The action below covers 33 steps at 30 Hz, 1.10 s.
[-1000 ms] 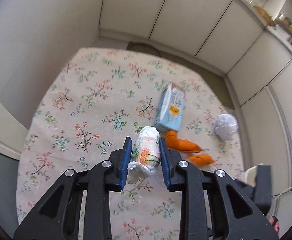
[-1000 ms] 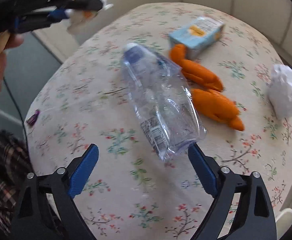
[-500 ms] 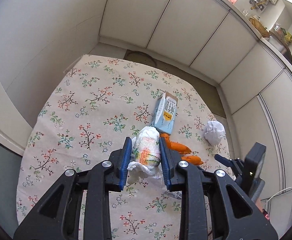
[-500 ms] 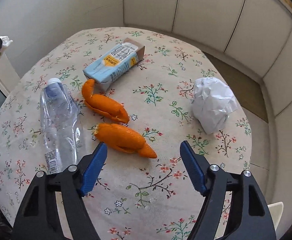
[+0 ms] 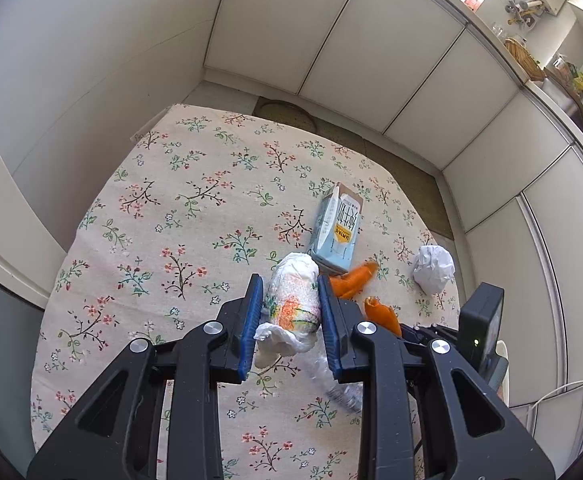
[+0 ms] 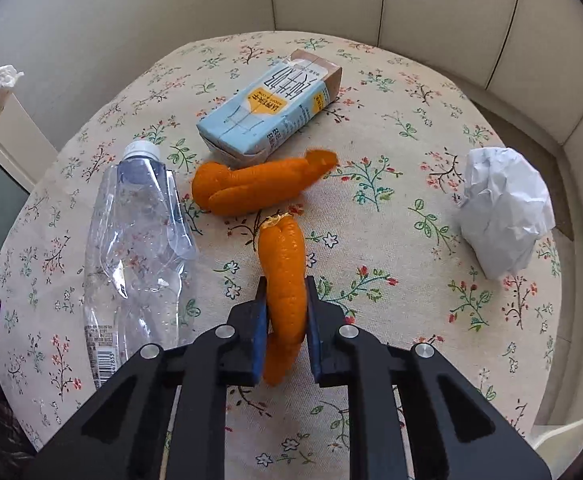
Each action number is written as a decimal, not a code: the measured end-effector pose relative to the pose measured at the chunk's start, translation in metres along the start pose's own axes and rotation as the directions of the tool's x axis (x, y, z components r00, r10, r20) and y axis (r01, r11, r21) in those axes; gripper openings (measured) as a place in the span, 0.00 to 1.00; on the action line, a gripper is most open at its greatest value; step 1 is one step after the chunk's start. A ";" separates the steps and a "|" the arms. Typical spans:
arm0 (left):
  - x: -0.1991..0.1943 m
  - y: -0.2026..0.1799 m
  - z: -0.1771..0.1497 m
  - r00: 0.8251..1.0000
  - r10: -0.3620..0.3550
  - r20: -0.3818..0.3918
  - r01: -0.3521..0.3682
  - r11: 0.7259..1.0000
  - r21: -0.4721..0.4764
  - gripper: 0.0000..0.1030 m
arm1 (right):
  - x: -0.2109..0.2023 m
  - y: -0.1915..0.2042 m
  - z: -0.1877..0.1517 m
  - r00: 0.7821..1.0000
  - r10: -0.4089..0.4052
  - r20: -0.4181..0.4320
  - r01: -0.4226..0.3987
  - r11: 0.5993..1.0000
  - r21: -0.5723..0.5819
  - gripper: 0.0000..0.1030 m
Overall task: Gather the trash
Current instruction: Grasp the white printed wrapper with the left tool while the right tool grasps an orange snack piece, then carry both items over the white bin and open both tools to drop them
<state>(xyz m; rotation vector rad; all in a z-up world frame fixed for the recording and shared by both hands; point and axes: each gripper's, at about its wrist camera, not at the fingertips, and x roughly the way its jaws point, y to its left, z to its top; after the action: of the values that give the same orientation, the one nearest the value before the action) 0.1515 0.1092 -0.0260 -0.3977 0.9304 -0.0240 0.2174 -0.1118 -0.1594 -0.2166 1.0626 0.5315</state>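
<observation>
My right fingers (image 6: pixel 286 312), just closed, pinch the near peel (image 6: pixel 283 276); I lift straight, clear of the bottle (image 6: pixel 131 248) beside them. Left fingers (image 5: pixel 290 312) clamp a wrapper (image 5: pixel 291 300).

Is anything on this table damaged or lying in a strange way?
Yes. The clear bottle is crushed flat and lies on its side at the left. The carton also lies on its side, and the paper at the right is crumpled into a ball.
</observation>
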 end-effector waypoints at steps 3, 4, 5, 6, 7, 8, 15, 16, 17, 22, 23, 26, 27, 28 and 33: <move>-0.001 -0.004 0.000 1.000 -0.006 0.007 0.006 1.000 -0.005 0.26 | -0.015 0.004 0.000 1.000 0.000 0.026 0.000 1.000 0.010 0.15; -0.002 -0.006 0.000 1.000 -0.009 0.011 0.009 1.000 -0.005 0.26 | -0.023 0.006 0.001 0.999 0.000 0.044 -0.001 1.000 0.015 0.15; -0.003 -0.008 0.000 1.000 -0.012 0.016 0.012 1.000 -0.006 0.26 | -0.029 0.007 0.002 0.998 -0.002 0.060 0.001 1.000 0.020 0.15; -0.004 -0.011 0.000 1.000 -0.015 0.020 0.015 1.000 -0.006 0.26 | -0.038 0.008 0.003 0.997 -0.008 0.082 0.006 1.000 0.024 0.15; -0.005 -0.014 0.000 1.000 -0.020 0.024 0.020 1.000 -0.005 0.26 | -0.048 0.010 0.004 0.994 -0.018 0.105 0.016 0.999 0.028 0.15; -0.006 -0.017 0.001 0.999 -0.025 0.029 0.025 1.000 -0.003 0.26 | -0.057 0.010 0.005 0.991 -0.026 0.128 0.022 0.999 0.031 0.15; -0.015 -0.051 -0.001 0.995 -0.056 0.082 0.053 0.998 0.046 0.26 | -0.115 0.011 0.007 0.961 -0.087 0.262 0.066 0.994 0.088 0.15; -0.016 -0.057 -0.002 0.994 -0.062 0.090 0.057 0.997 0.054 0.26 | -0.123 0.008 0.005 0.956 -0.104 0.276 0.077 0.991 0.105 0.15; -0.017 -0.063 -0.003 0.993 -0.067 0.097 0.061 0.996 0.063 0.26 | -0.128 0.005 0.004 0.950 -0.121 0.287 0.090 0.989 0.120 0.15; -0.017 -0.088 -0.008 0.988 -0.100 0.119 0.089 0.992 0.092 0.26 | -0.161 -0.015 -0.011 0.919 -0.217 0.330 0.152 0.965 0.213 0.15; -0.016 -0.094 -0.010 0.987 -0.107 0.124 0.095 0.990 0.101 0.26 | -0.166 -0.021 -0.015 0.913 -0.235 0.333 0.163 0.960 0.229 0.15; -0.013 -0.114 -0.017 0.983 -0.126 0.131 0.109 0.985 0.132 0.26 | -0.179 -0.036 -0.026 0.895 -0.299 0.332 0.209 0.937 0.281 0.15; -0.012 -0.120 -0.019 0.982 -0.133 0.133 0.114 0.983 0.141 0.26 | -0.183 -0.041 -0.030 0.888 -0.322 0.330 0.224 0.927 0.301 0.16; -0.011 -0.127 -0.021 0.981 -0.142 0.135 0.121 0.981 0.154 0.26 | -0.187 -0.047 -0.034 0.882 -0.341 0.326 0.234 0.917 0.324 0.16; 0.001 -0.158 -0.033 0.977 -0.173 0.129 0.145 0.969 0.199 0.26 | -0.205 -0.076 -0.053 0.847 -0.438 0.302 0.293 0.857 0.423 0.16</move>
<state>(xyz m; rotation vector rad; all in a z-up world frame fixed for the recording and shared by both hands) 0.1499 -0.0477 0.0104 -0.2926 0.7431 -0.2263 0.1385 -0.2625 -0.0126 0.0157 0.6826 0.0093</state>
